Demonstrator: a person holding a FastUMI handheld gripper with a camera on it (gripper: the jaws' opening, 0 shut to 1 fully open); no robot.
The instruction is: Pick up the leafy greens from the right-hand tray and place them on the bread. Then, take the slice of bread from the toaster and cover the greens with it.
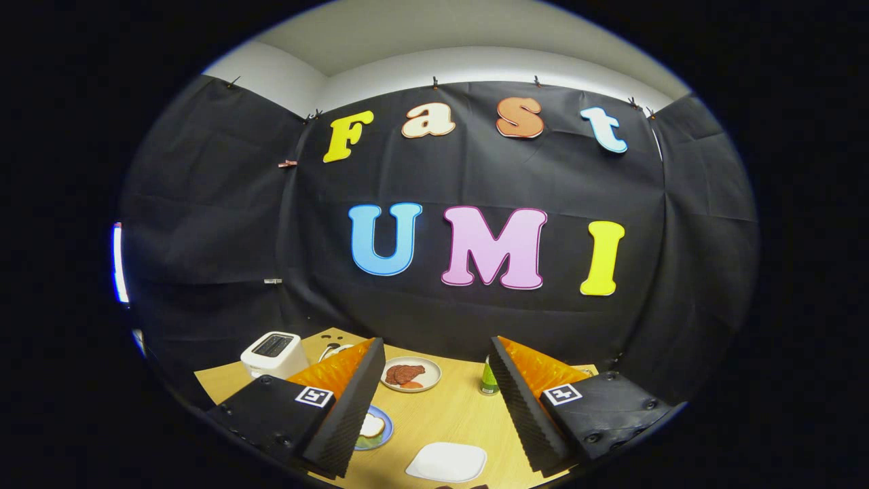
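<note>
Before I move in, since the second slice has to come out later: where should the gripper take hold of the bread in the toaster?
No bread edge is clearly visible in the toaster, only its dark top opening. Likely come straight down from above and pinch the slice's upper edge across its flat faces. The gripper is open, high above the table.

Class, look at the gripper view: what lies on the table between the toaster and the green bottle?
Between the toaster and the green bottle sits a plate of reddish-brown meat slices, beyond the open gripper.

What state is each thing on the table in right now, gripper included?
gripper: open, fingers wide apart, holding nothing, above the table.
toaster: upright at the far left; contents unclear.
beige plate: holds reddish-brown food.
blue plate: holds a bread slice, partly hidden by a finger.
white square plate: bare, between the fingers.
green bottle: standing upright.
</note>
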